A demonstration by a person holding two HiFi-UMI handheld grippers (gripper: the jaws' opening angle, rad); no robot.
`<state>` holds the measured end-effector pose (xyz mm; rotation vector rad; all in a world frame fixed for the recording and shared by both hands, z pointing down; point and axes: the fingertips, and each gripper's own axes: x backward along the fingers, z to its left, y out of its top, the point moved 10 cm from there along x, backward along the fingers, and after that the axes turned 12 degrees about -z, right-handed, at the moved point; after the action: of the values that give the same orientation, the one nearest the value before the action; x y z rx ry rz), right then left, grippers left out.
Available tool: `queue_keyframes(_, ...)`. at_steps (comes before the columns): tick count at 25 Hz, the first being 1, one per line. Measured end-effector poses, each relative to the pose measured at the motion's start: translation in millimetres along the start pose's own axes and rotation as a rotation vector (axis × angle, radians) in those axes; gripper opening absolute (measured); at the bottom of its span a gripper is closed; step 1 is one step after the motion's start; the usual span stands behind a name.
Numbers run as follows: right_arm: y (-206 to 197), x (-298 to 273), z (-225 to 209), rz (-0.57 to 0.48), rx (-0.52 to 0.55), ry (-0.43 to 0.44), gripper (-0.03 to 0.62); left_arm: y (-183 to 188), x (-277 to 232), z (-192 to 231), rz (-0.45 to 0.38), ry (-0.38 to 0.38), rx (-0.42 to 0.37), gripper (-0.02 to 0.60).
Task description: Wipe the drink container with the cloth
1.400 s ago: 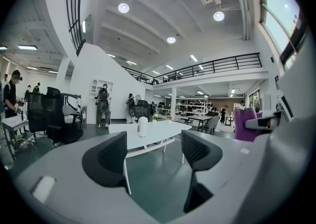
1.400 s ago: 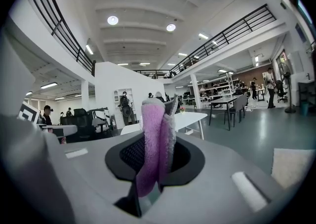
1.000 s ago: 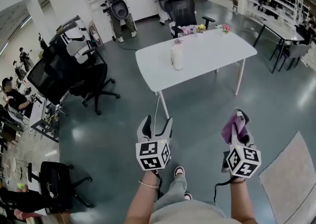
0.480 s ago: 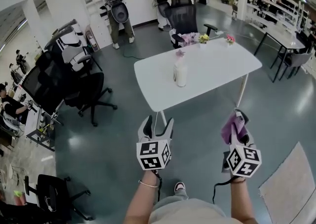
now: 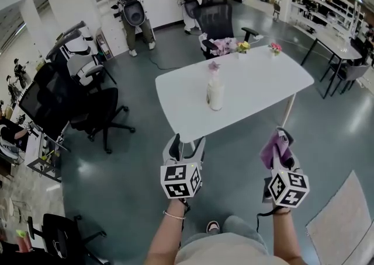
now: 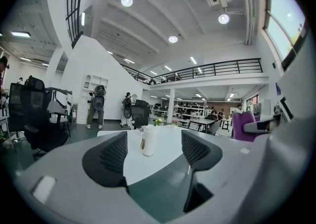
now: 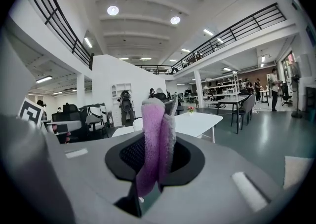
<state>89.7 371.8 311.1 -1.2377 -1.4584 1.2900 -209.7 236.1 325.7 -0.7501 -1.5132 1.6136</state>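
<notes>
The left gripper [image 5: 184, 147] has its two dark, bumpy jaws wide apart, with nothing between them. The right gripper [image 5: 280, 141] is squeezed tight on a fluffy purple cloth [image 5: 273, 149] that sticks up in a soft fold. The tall, round, pale drink container [image 5: 215, 93] stands on the smooth white table [image 5: 263, 80], at one o'clock from the left gripper and well apart from both.

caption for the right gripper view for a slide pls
Right tool shut on a purple cloth, white table ahead in an open office.
</notes>
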Motion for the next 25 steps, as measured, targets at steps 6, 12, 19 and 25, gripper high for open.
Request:
queue_keyframes(6, -5, -45, -12, 0.026, -0.003, 0.009, 0.064, -12, -29, 4, 0.022, -0.006, 0.010, 0.337)
queue_keyframes(12, -7, -120, -23, 0.046, -0.010, 0.075, 0.064, -23, -78, 11, 0.027, 0.028, 0.016, 0.339)
queue_keyframes(19, 3, -217, -52, 0.056, -0.018, 0.157, 0.065, -21, -151, 7, 0.011, 0.081, -0.007, 0.344)
queue_keyframes(25, 12, -293, -71, 0.069, -0.015, 0.235, 0.064, -21, -201, 7, 0.001, 0.140, -0.015, 0.347)
